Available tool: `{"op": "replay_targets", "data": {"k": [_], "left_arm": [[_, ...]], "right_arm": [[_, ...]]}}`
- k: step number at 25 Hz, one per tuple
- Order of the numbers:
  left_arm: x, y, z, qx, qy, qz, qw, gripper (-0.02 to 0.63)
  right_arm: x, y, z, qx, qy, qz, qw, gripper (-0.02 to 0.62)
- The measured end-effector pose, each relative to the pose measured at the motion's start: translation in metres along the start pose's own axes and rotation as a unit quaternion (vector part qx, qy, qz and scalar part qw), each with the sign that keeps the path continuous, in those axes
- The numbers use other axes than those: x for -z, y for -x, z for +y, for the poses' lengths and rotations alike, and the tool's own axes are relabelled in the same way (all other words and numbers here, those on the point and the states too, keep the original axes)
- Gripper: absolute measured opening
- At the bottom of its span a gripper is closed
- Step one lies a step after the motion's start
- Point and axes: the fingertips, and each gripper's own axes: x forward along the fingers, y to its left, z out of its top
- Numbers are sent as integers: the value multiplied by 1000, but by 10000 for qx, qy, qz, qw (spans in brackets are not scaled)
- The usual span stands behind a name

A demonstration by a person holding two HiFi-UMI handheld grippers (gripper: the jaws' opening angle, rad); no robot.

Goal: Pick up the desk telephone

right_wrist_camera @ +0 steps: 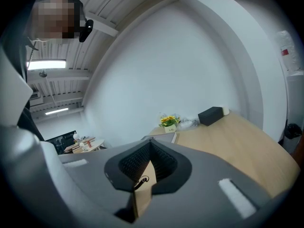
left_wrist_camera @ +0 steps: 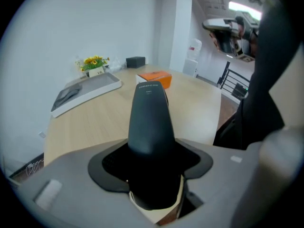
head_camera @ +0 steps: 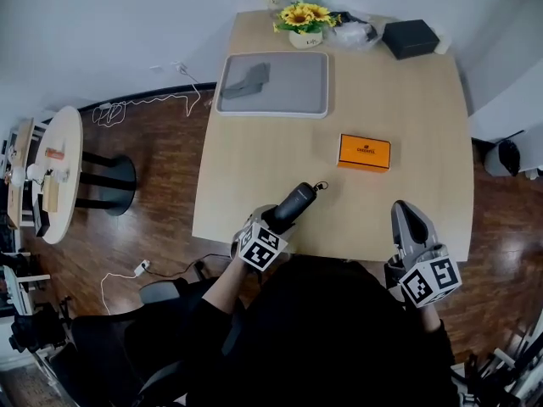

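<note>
A dark grey telephone handset [head_camera: 297, 203] sticks out forward from my left gripper [head_camera: 277, 220], which is shut on its near end, over the near edge of the wooden table [head_camera: 424, 142]. A short black cord loop [head_camera: 319, 186] shows at its far tip. In the left gripper view the handset [left_wrist_camera: 151, 118] fills the gap of the left gripper [left_wrist_camera: 153, 177] and points toward an orange box [left_wrist_camera: 155, 77]. My right gripper [head_camera: 405, 214] hovers at the table's near right edge, shut with nothing in it. In its own view the right gripper [right_wrist_camera: 149, 164] shows only bare tabletop through a thin slit.
An orange box [head_camera: 365, 153] lies mid-table. Further back are a grey tray [head_camera: 288, 87] with a dark grey item [head_camera: 246, 81], a pot of sunflowers [head_camera: 305, 19], a plastic bag [head_camera: 355, 32] and a black box [head_camera: 410, 38]. A round side table [head_camera: 58, 172] stands on the floor, left.
</note>
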Motion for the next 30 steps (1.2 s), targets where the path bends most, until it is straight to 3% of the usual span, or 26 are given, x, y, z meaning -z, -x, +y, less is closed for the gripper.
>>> {"op": "replay_targets", "data": {"k": [5,10,15,19,25,30], "left_arm": [[-65,56,6,-374,12,-987,9944,261],[-133,120,6,-714,0,-2053,9761,262],[-167,161,1,-814,170,-2785,9568,262],[-179,175,-2,-893,97,-3076,9473,262],[-182,174,-9,-614,346,-3202,9447,262],[-186,176,-17,-403,319,-3319,9419,262]], "right_arm": [[-4,-4,3,-49,68,-47,10000,0],[-10,-7,10,-132,218,-94,9996,0],[-10,-5,19,-248,308,-140,9991,0],[-11,-1,18,-247,289,-168,9991,0],[-11,3,16,-195,288,-185,9992,0],[-11,5,18,-164,288,-195,9993,0]]}}
